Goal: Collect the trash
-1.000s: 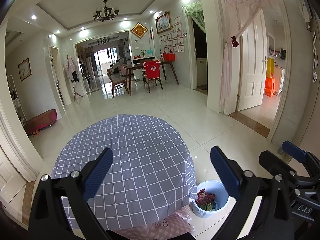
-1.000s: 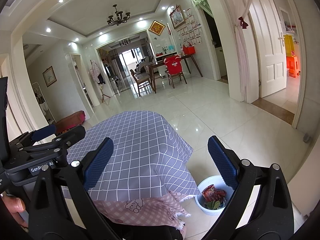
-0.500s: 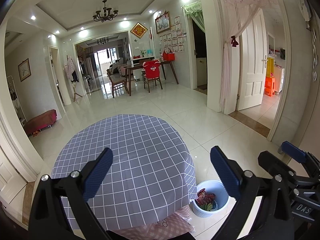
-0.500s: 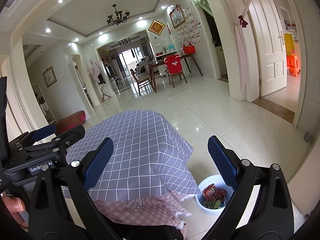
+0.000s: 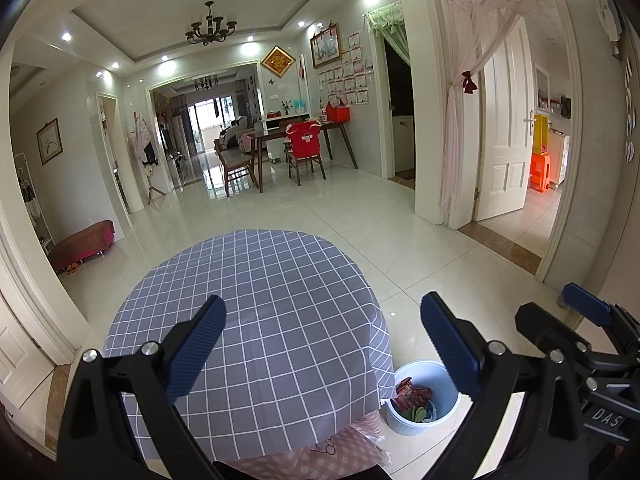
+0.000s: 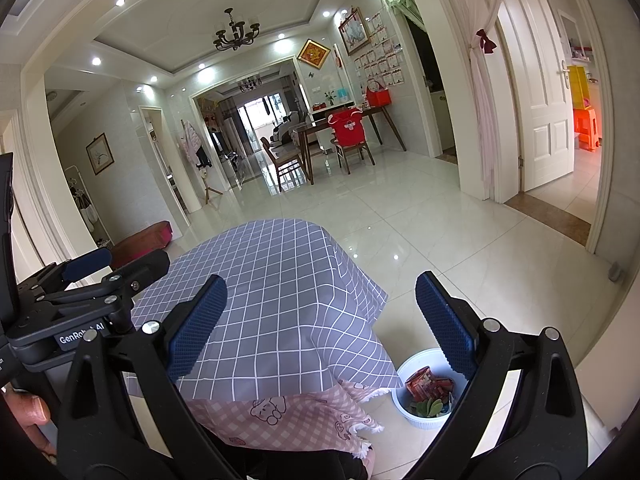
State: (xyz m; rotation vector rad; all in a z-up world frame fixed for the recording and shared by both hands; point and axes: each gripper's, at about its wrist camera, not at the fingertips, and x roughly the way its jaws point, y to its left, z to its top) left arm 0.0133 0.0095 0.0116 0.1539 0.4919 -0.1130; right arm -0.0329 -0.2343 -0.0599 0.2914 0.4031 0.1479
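A white waste bin (image 5: 434, 376) stands on the floor right of the table and holds red wrappers (image 5: 412, 394) and green scraps. It also shows in the right wrist view (image 6: 404, 404) with the wrappers (image 6: 428, 385). My left gripper (image 5: 322, 344) is open and empty above the table covered with a grey checked cloth (image 5: 260, 300). My right gripper (image 6: 320, 322) is open and empty above the same cloth (image 6: 272, 280). Each gripper shows at the edge of the other's view.
A pink checked under-cloth (image 6: 288, 420) hangs below the grey cloth. White tiled floor (image 5: 360, 220) stretches ahead. A dining table with chairs (image 5: 296, 148) stands far back, a red bench (image 5: 82, 240) at the left, an open white door (image 5: 506, 128) at the right.
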